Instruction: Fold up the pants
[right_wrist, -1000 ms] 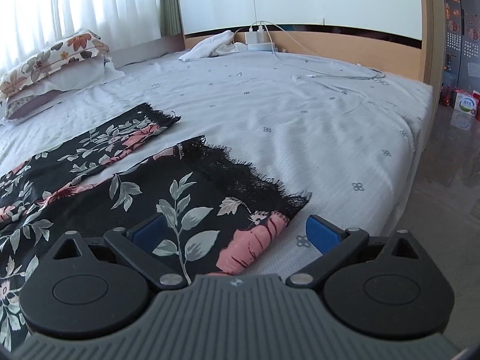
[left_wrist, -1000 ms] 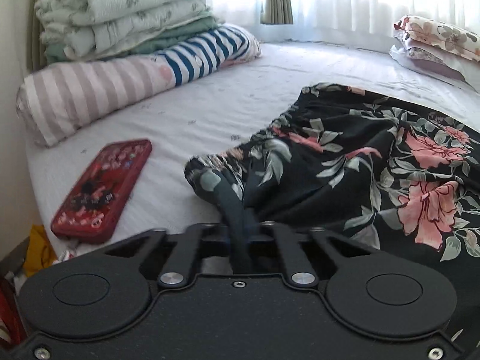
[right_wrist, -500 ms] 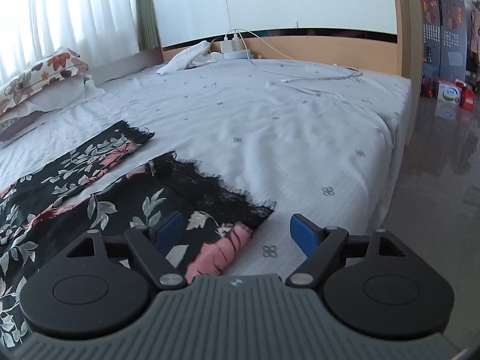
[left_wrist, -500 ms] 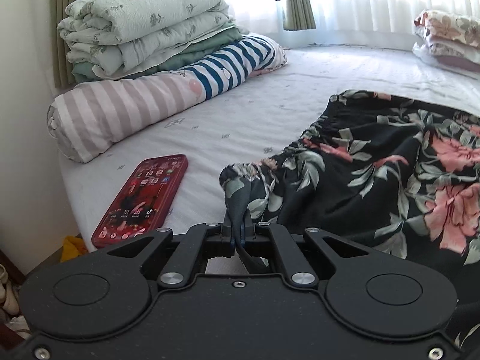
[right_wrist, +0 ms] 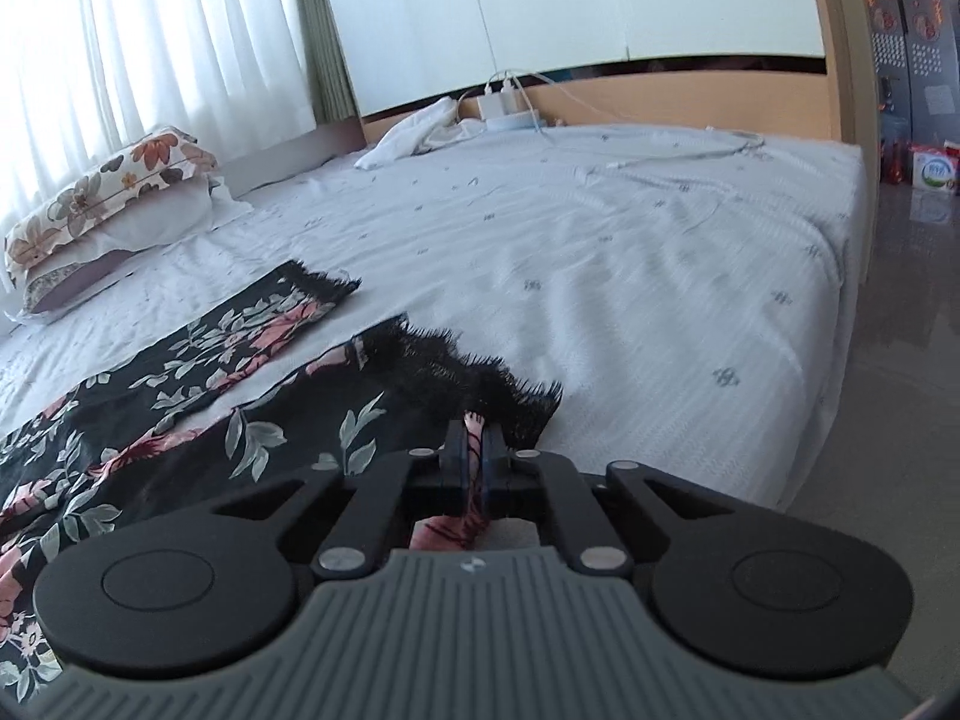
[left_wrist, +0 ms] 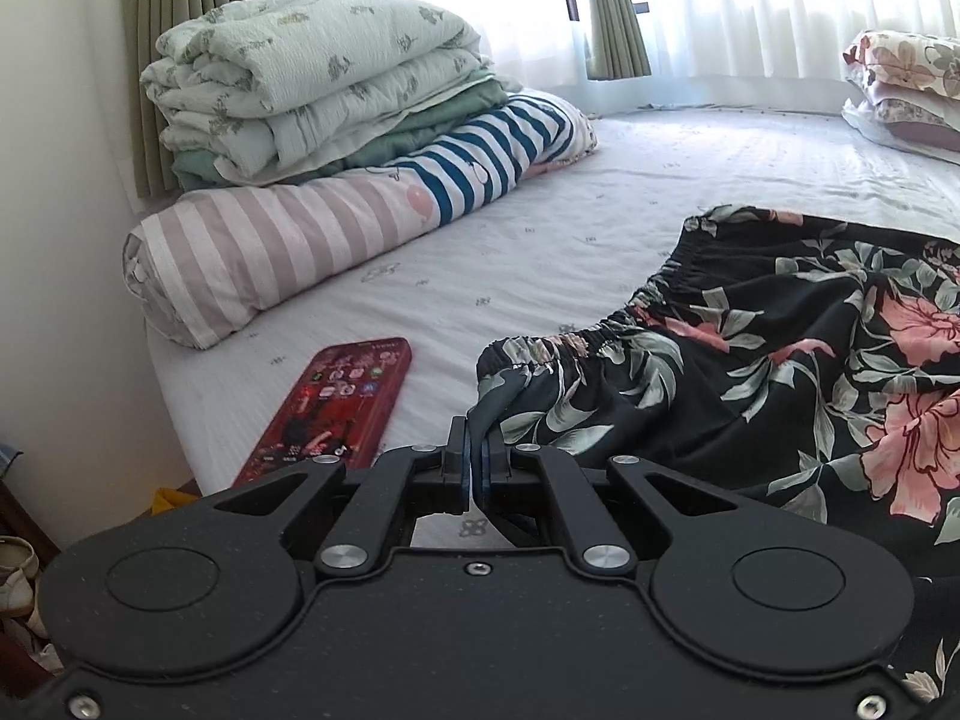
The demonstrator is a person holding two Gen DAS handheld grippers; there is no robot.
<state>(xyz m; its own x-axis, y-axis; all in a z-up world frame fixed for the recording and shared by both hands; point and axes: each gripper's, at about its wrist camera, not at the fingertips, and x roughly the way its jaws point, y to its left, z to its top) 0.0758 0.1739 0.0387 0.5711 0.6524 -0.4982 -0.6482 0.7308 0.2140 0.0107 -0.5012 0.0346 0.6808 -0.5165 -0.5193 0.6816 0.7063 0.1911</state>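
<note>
Black floral pants (left_wrist: 780, 372) lie spread on the white bed. My left gripper (left_wrist: 476, 456) is shut on the near corner of the elastic waistband (left_wrist: 540, 354), which is bunched between its pads. In the right wrist view the two legs (right_wrist: 240, 360) stretch away to the left, each ending in a black lace hem (right_wrist: 480, 378). My right gripper (right_wrist: 474, 450) is shut on the near leg's hem corner, pinching pink-flowered cloth.
A red phone (left_wrist: 342, 402) lies on the bed left of the waistband. A striped bolster (left_wrist: 300, 240) and folded blankets (left_wrist: 312, 78) sit behind it. Floral pillows (right_wrist: 114, 192) lie by the curtains. The bed edge (right_wrist: 840, 312) and floor are to the right.
My right gripper closed from open onto the hem corner of the near leg. My left gripper stayed shut on the waistband and drew back, pulling the corner up.
</note>
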